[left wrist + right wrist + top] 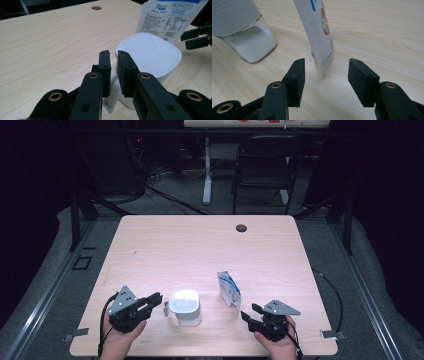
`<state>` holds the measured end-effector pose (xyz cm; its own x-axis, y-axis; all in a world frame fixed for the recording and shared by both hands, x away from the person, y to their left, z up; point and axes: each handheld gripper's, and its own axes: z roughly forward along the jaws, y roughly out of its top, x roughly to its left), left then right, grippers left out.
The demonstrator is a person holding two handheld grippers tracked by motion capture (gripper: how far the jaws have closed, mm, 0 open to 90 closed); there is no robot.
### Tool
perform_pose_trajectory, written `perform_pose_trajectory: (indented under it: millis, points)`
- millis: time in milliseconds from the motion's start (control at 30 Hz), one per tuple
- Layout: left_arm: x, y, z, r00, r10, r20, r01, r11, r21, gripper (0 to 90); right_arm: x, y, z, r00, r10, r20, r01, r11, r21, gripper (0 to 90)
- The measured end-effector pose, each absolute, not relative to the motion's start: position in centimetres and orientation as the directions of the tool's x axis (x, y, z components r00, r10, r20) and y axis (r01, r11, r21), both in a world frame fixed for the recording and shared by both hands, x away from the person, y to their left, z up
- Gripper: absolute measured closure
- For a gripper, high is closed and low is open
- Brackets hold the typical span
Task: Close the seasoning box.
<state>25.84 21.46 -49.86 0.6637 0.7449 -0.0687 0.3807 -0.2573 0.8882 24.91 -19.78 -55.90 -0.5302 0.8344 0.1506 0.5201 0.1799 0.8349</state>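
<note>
We see the left hand-held gripper (113, 53) with its jaws narrowed to a slim gap beside the handle of the white jug (150, 53) on the worktop (200, 245). The right hand-held gripper (325, 71) gapes wide just before the upright pouch (318, 30), not touching it.

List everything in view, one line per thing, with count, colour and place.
lidded jug: one, white with clear lower body, near table edge, handle toward left gripper.
pouch: one, white with blue print, upright, right of the jug.
table: one, light wood, dark round hole near far edge.
chair: one, black, behind the table.
left gripper: one, black, jaws nearly closed beside the jug handle.
right gripper: one, black, jaws open toward the pouch.
hands: two, at the bottom edge.
</note>
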Motion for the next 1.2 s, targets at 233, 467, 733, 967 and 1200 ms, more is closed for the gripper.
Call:
perform_pose_trajectory:
  millis: [233,467,733,967,1200]
  points:
    - [26.1,22.6,-50.2,0.629,0.773,-0.081,0.406,-0.238,0.882,77.6,24.9,-19.8,-55.9,-0.528,0.836,0.152,0.520,0.176,0.836,47.9]
    - [26.5,23.5,-50.8,0.601,0.794,-0.087,0.422,-0.223,0.878,70.8,25.0,-19.9,-55.9,-0.526,0.837,0.151,0.520,0.176,0.836,47.9]
    - [26.7,24.3,-51.4,0.571,0.816,-0.088,0.438,-0.212,0.874,63.2,25.0,-20.0,-55.9,-0.519,0.841,0.155,0.520,0.166,0.838,47.9]
    - [26.9,24.8,-52.4,0.559,0.825,-0.082,0.453,-0.221,0.863,58.1,25.1,-20.1,-56.0,-0.519,0.841,0.152,0.523,0.172,0.835,47.9]
    - [27.2,25.5,-53.6,0.531,0.844,-0.072,0.484,-0.232,0.844,53.5,25.1,-20.2,-56.0,-0.514,0.844,0.151,0.523,0.170,0.835,47.9]
